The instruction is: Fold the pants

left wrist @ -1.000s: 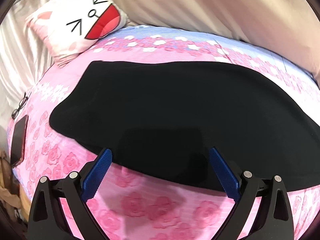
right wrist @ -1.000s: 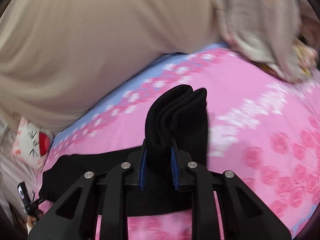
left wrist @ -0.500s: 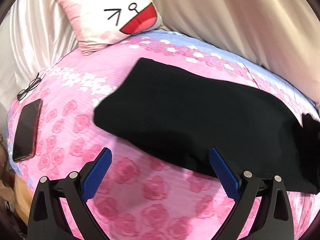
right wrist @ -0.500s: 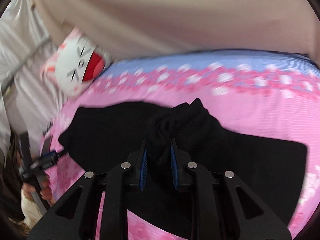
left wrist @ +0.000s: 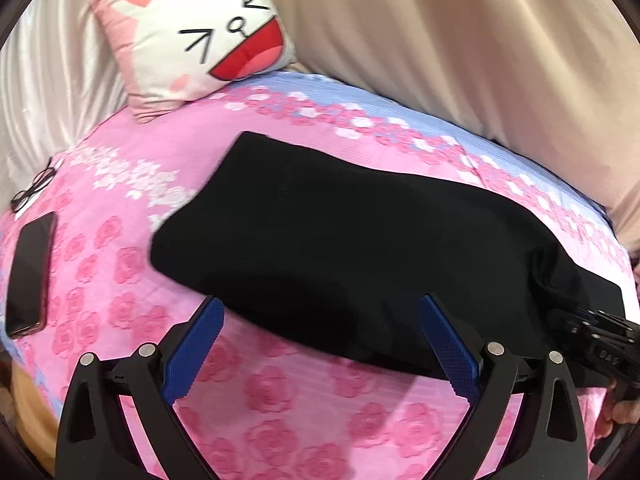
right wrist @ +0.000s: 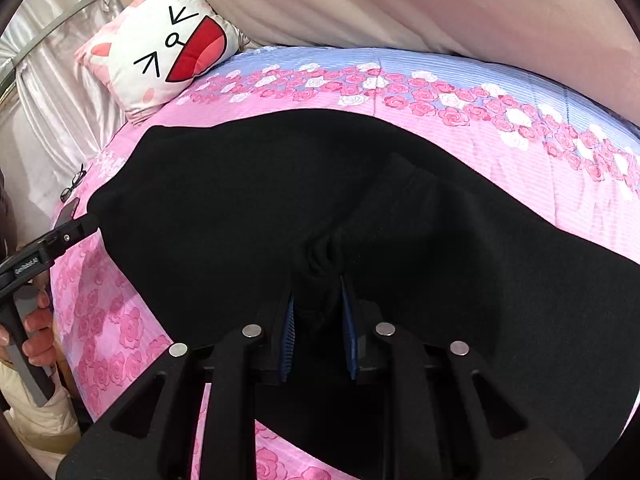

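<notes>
The black pants [left wrist: 360, 240] lie spread across a bed covered with a pink bedsheet [left wrist: 280, 420] printed with roses, and one end of the pants is folded back on top of the rest. The right tongs [right wrist: 318, 308] are closed on this folded end: a bunched piece of the black cloth sits squeezed between the two blue pads [right wrist: 287, 332], and the cloth makes small wrinkles just in front of them. In the left wrist view the right tongs [left wrist: 588, 320] show only at the right edge, at the end of the pants. The left tongs [left wrist: 320, 340] stand wide open, with nothing between the blue pads [left wrist: 192, 352]; they hang over the near edge of the pants, where the black cloth meets the pink sheet. In the right wrist view the left tongs [right wrist: 86, 222] appear at the far left, close to the corner of the pants, but I cannot tell if they touch it. A hand [right wrist: 34, 336] with a light sleeve holds their handle. At the head of the bed a pillow [left wrist: 192, 36] with a cartoon cat face leans against a beige curtain [left wrist: 480, 48]. On the left side of the bed lie a dark phone [left wrist: 30, 276] and, a little further, a pair of glasses [left wrist: 34, 188], both well apart from the pants.
</notes>
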The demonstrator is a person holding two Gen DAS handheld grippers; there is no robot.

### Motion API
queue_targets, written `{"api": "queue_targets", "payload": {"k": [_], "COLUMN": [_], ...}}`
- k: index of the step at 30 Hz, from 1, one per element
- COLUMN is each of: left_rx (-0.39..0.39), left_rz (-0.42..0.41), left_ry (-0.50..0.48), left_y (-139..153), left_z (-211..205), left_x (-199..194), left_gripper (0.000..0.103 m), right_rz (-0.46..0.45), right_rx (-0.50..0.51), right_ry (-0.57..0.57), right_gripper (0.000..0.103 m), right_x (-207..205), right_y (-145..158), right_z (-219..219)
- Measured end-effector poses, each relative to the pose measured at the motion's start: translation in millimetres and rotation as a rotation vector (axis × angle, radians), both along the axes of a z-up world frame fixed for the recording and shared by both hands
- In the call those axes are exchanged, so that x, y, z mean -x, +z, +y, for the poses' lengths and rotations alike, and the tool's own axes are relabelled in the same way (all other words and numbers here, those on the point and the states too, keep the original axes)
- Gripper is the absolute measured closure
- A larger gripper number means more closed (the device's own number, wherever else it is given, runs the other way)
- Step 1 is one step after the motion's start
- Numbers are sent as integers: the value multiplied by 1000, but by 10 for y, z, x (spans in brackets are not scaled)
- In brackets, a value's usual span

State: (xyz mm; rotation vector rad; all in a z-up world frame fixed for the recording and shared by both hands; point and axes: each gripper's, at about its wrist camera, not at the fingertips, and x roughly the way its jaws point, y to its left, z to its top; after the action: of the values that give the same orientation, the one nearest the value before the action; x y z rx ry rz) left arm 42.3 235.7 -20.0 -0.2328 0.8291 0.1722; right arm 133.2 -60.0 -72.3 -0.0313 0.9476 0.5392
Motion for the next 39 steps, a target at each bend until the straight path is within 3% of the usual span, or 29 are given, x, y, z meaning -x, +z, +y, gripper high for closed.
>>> {"api": "queue_targets", "payload": {"k": [3,5,6,9,12,15,17,21,24,27,29,31,33,36,39], "left_rx": [12,17,21,30,25,37,30,20,30,32,30,25,16,7,11], "left_rz": [1,6,12,27,26,35,36,39,43,50,57,63,57,47,58], "left_ry": [-34,-45,-51,-68,-71,-74,-79,-71,-50,-37,-34,-25,-17,4,29], "left_y": [-4,-16,-27,-49,-59,-82,-81,-83,-96,-116,-130,-127,-96,-62,-107], "left_z": [-110,-172,-198,-263,-287,-308,-329,-305,-250,-223,-214,-191,-137,-43,17], "left_x": [-28,-55,-69,-74,-53,-58,-53,-60,-85,-107,-114,-106,-62,2,-5], "left_gripper": [7,7,7,7,7,7,7,7,7,7,7,7,7,7,7], "right_rz": [-7,-39,-43,-68,-108,-126,-151,-148,-148,-144,-180,-173,-183,-231,-252], "right_rx": [-3,4,-2,-52,19,76,109,96,83,112,116,49,-78,-146,-25], "right_ry": [5,28,33,27,20,23,12,-14,6,44,56,61,45,-129,-375], "right_gripper": [81,73,64,61,43,42,46,85,86,86,79,69,72,73,78], "right_x": [8,77,115,228,251,248,239,162,149,152,205,317,448,528,445], "right_y": [-33,-18,1,124,112,-22,-74,-8,71,-53,-67,56,268,530,495], "right_z": [16,60,72,28,64,142,189,233,326,483,512,408,120,-599,-1313]}}
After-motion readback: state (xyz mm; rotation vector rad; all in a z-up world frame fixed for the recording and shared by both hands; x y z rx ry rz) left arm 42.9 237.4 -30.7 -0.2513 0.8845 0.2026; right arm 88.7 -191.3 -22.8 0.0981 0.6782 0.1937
